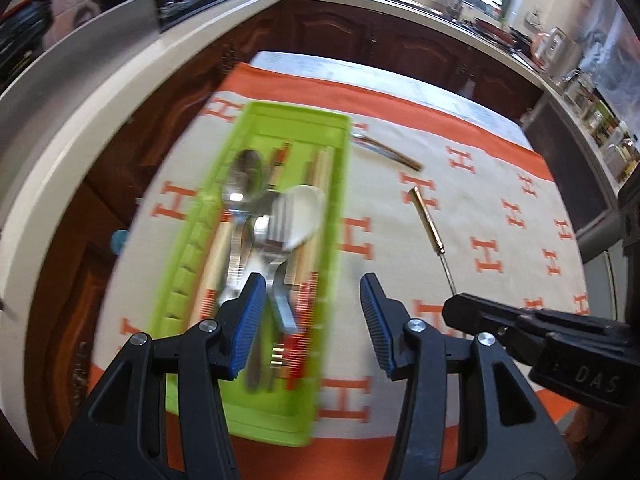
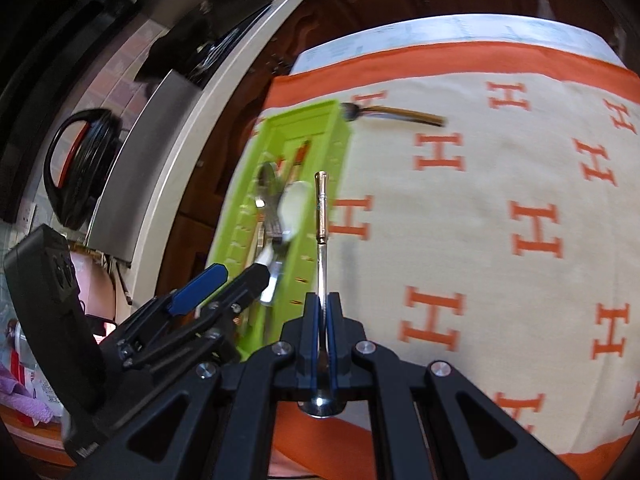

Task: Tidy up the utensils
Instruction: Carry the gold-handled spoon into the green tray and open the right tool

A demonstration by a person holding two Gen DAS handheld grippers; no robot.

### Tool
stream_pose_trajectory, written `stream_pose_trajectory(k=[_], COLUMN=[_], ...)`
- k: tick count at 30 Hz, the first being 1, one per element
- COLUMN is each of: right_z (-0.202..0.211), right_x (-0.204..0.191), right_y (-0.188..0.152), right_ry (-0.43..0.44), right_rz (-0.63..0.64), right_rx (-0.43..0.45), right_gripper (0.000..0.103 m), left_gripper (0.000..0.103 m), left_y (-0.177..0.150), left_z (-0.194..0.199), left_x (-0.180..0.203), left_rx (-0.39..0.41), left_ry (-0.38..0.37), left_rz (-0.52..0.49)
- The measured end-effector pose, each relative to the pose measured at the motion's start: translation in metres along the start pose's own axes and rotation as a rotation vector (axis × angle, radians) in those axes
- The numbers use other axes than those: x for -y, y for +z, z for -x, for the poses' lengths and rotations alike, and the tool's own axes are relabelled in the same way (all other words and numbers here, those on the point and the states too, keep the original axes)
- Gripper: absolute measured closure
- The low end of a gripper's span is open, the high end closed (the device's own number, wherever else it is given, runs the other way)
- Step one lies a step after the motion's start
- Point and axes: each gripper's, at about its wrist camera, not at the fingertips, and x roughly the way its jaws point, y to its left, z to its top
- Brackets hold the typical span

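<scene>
The right gripper [image 2: 322, 312] has its fingers pressed together on the thin metal stem of a gold-handled spoon [image 2: 321, 208], handle pointing far. The left gripper [image 1: 312, 320] has its fingers wide apart, holding nothing, above the near end of the green tray [image 1: 320, 240] of cutlery. Another gold-handled utensil [image 1: 390, 152] lies on the bench cloth [image 1: 500, 200], just right of the tray's far end.
</scene>
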Motion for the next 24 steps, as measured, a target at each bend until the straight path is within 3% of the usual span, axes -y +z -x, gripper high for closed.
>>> stream_pose_trajectory(k=[11,24], right_z=[-0.039,-0.073], right_x=[-0.038,-0.033], right_y=[0.017,0.021], right_ry=[-0.037,-0.064], right_rz=[-0.003,-0.107], right_rx=[-0.023,-0.078], right_gripper=[0.099,0.098], left_gripper=[0.030,0.028], left_y=[-0.002,-0.004], left_z=[-0.008,-0.020], left_x=[-0.067,-0.069], left_rx=[0.000,-0.018], left_ry=[0.037,0.028], left_rz=[0.067,0.059])
